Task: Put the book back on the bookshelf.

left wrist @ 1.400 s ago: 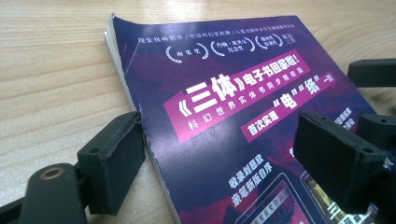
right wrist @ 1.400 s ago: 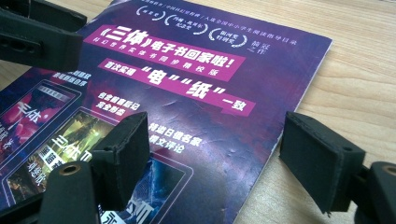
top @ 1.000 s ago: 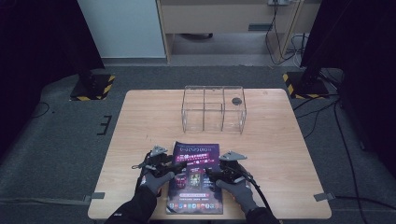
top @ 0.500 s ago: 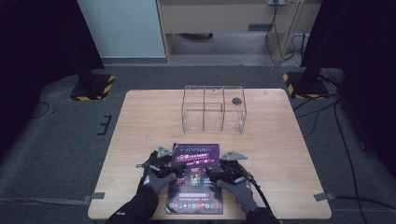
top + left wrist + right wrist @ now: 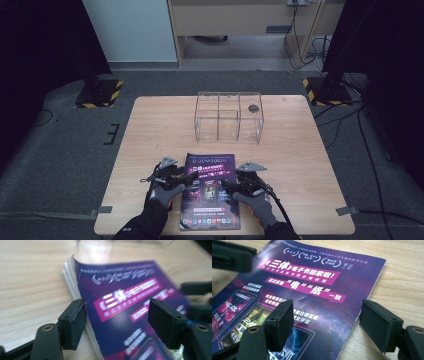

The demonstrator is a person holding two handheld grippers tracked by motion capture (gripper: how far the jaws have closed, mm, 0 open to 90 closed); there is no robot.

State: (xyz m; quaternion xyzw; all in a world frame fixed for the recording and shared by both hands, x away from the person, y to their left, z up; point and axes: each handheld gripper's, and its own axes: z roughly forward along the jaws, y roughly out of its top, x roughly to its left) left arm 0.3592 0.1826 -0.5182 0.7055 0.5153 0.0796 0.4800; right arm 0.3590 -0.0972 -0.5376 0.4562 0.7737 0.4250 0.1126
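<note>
A purple booklet (image 5: 210,192) lies flat near the table's front edge. My left gripper (image 5: 186,179) sits at its left edge and my right gripper (image 5: 227,186) at its right edge, both low over the wood. In the left gripper view the jaws (image 5: 117,312) stand apart and have just been closing. The booklet's (image 5: 120,302) slightly lifted left edge lies between them, and one pad (image 5: 75,317) touches the page edges. In the right gripper view the open jaws (image 5: 325,312) straddle the booklet's (image 5: 312,290) right edge without pressing it.
A clear acrylic box (image 5: 229,116) with several compartments stands mid-table behind the booklet, with a small dark round thing (image 5: 253,107) in its right part. Bare wooden table (image 5: 150,130) lies on both sides. Stands with hazard-striped bases flank the table's far corners.
The left gripper has shifted slightly at the booklet's left edge. The right gripper and the booklet stay where they were.
</note>
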